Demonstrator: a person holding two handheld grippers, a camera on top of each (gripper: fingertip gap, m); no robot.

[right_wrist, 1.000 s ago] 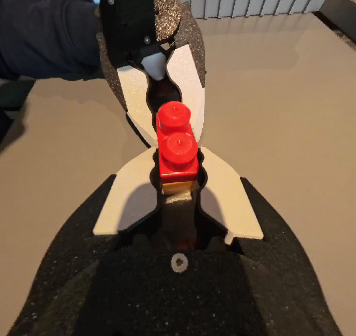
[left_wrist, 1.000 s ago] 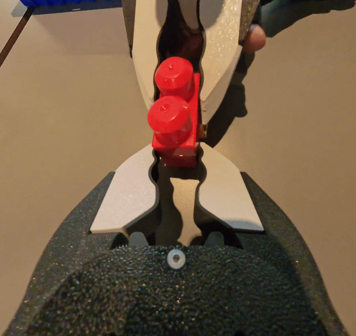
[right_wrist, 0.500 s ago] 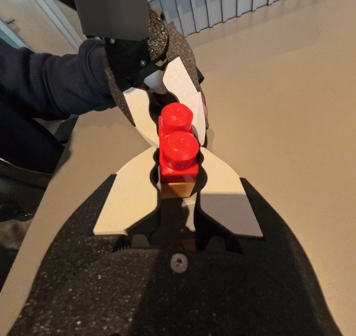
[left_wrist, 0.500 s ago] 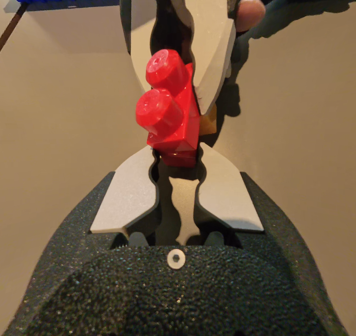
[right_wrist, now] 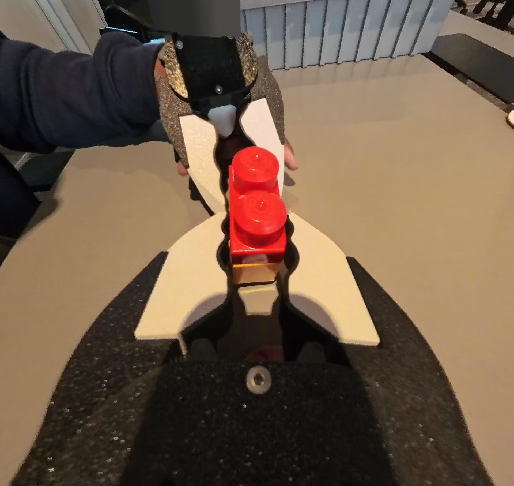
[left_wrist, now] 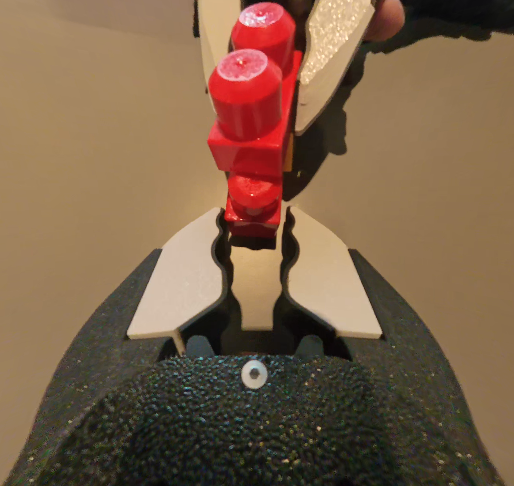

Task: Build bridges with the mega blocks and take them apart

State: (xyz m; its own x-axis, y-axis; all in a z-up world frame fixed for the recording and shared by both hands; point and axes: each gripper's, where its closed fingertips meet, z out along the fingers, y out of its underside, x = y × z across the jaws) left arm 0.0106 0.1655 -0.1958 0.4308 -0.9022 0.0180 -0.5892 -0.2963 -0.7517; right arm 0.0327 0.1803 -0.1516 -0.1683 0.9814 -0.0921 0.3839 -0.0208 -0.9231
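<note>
In the left wrist view my left gripper (left_wrist: 253,216) is shut on a small red block (left_wrist: 251,216) with one stud showing. Just above it, a red two-stud block (left_wrist: 250,105) is tilted. A yellow block (left_wrist: 289,152) shows behind it. My right gripper comes in from the top, and its fingers (left_wrist: 328,55) are clamped on that stack. In the right wrist view my right gripper (right_wrist: 256,219) is shut on the red two-stud block (right_wrist: 257,216) with the yellow block (right_wrist: 256,273) under it. The left gripper's fingers (right_wrist: 200,155) face it from behind.
The beige table (right_wrist: 389,194) lies below both grippers. A grey ribbed bin (right_wrist: 347,27) stands at its far edge. A person's dark sleeve (right_wrist: 69,91) comes in from the left. A dark flat object (right_wrist: 478,63) lies at the far right. Across from one pair of fingers to the other is roughly 5 cm.
The red two-stud block with the yellow block has come apart from the lower red block, and a stud now shows. Both grippers have tilted, and the grey bin fills more of the right wrist view.
</note>
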